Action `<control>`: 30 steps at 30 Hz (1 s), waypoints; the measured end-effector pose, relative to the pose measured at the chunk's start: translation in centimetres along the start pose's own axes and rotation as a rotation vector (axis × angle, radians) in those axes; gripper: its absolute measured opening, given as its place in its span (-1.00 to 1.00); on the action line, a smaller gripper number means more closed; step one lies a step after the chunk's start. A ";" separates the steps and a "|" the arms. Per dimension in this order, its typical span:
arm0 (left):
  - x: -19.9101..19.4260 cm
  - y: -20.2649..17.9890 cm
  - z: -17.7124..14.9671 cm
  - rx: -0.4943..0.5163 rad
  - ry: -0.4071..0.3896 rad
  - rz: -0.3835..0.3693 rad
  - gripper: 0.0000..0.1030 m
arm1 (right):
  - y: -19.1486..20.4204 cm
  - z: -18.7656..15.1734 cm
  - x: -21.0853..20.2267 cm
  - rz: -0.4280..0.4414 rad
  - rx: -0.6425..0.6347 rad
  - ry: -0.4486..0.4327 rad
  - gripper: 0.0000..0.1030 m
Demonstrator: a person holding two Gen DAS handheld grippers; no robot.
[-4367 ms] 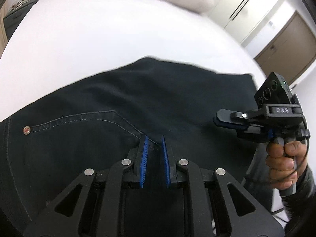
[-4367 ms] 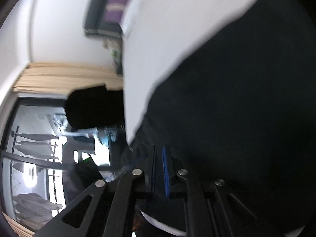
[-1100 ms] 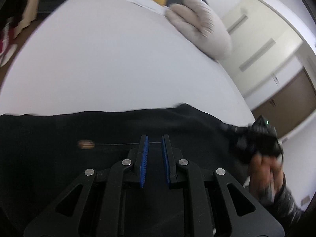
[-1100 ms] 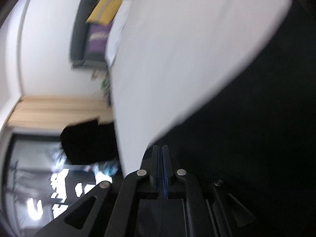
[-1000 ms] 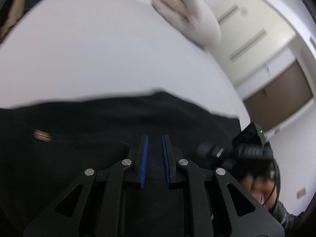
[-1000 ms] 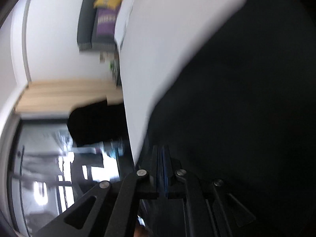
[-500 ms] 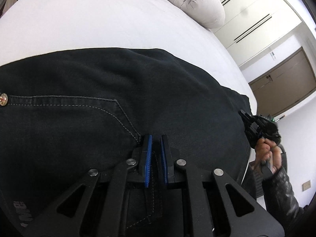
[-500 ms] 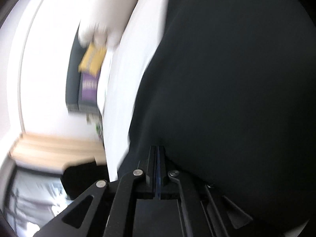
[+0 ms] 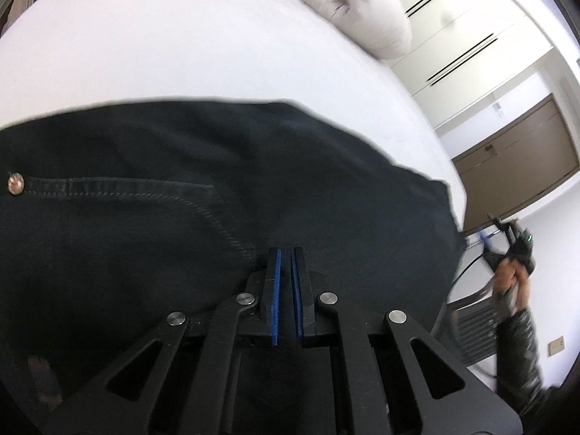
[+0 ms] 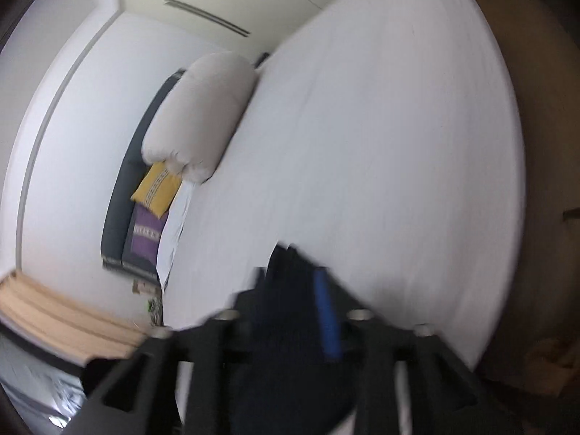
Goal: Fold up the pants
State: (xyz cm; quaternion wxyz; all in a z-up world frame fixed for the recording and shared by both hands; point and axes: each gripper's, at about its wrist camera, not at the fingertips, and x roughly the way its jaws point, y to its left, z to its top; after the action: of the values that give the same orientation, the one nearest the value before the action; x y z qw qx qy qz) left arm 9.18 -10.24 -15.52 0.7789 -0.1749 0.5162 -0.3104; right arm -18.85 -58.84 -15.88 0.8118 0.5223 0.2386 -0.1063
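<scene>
Black pants lie spread on the white bed, with a rivet and a stitched pocket seam at the left. My left gripper sits low on them by the end of the pocket seam. Its blue pads stand almost together, pinching dark fabric. My right gripper is in a hand off the bed's right edge, clear of the pants' end. In its own blurred view the right gripper has its jaws opening, one blue pad plain to see. A dark smear between the fingers is too blurred to name.
A pale pillow lies at the bed's far end. Wardrobe doors and a brown door stand behind on the right. A dark sofa with yellow and purple cushions is beyond the bed. A dark chair stands by the right edge.
My right gripper has opened and swung off the pants, now facing the bare bed and pillow. The pants have settled flat. My left gripper has sunk a little, its pads closer.
</scene>
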 end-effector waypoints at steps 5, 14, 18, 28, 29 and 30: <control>0.1 -4.2 0.8 0.089 0.004 -0.091 -0.86 | 2.1 -5.1 1.9 0.032 0.079 -0.003 -0.08; 2.2 0.2 -0.8 -0.061 0.087 -0.046 -0.96 | -4.8 -2.2 4.8 0.071 0.238 0.075 -0.13; 2.0 0.2 -1.3 -0.053 0.088 -0.028 -0.99 | -3.3 -0.5 6.7 0.086 0.210 0.077 -0.13; 1.6 1.5 -1.6 -0.080 0.094 -0.043 -1.00 | -2.3 2.6 10.0 0.030 0.150 0.108 -0.76; 1.7 1.6 -1.6 -0.083 0.093 -0.047 -1.00 | -2.2 2.6 9.9 0.026 0.146 0.104 -0.76; 1.4 1.7 -1.4 -0.085 0.093 -0.049 -1.00 | -2.2 2.6 9.8 0.020 0.144 0.100 -0.77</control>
State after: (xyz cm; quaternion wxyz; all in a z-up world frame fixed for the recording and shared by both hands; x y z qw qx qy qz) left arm 8.77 -9.86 -18.03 0.7379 -0.2058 0.5602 -0.3152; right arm -10.57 -61.40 -21.64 0.7601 0.5864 0.2653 -0.0891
